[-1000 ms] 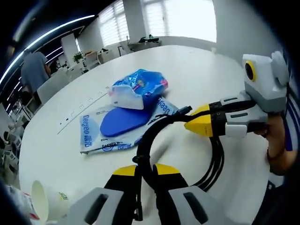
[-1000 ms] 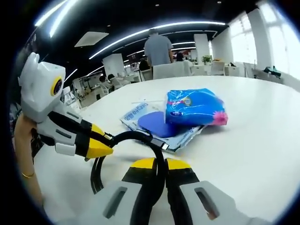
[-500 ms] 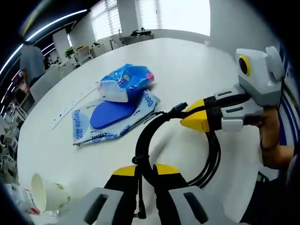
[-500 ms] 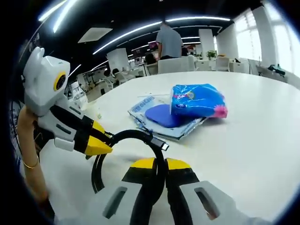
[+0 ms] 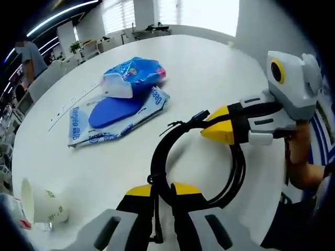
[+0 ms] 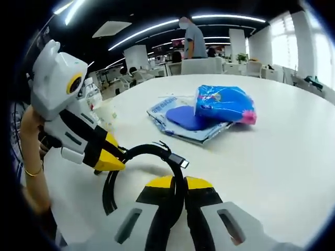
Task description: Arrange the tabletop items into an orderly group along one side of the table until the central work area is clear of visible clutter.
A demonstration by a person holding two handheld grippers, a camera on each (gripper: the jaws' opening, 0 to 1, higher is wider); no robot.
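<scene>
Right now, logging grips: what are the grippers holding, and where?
Both hold the coiled black cable: left gripper and right gripper each pinch its loop.

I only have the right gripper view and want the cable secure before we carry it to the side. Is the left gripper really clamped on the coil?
Observer: Yes. In the left gripper view, the left gripper has its jaws shut on the black cable coil.
Operator: Good. Is there any clutter on that side that I can't make out?
Observer: A paper cup lies on its side near the table edge. It is well apart from the flat wipes pack.
Operator: Is there a loose end I should watch?
Observer: A thin cable end hangs down between the left gripper's jaws.
</scene>
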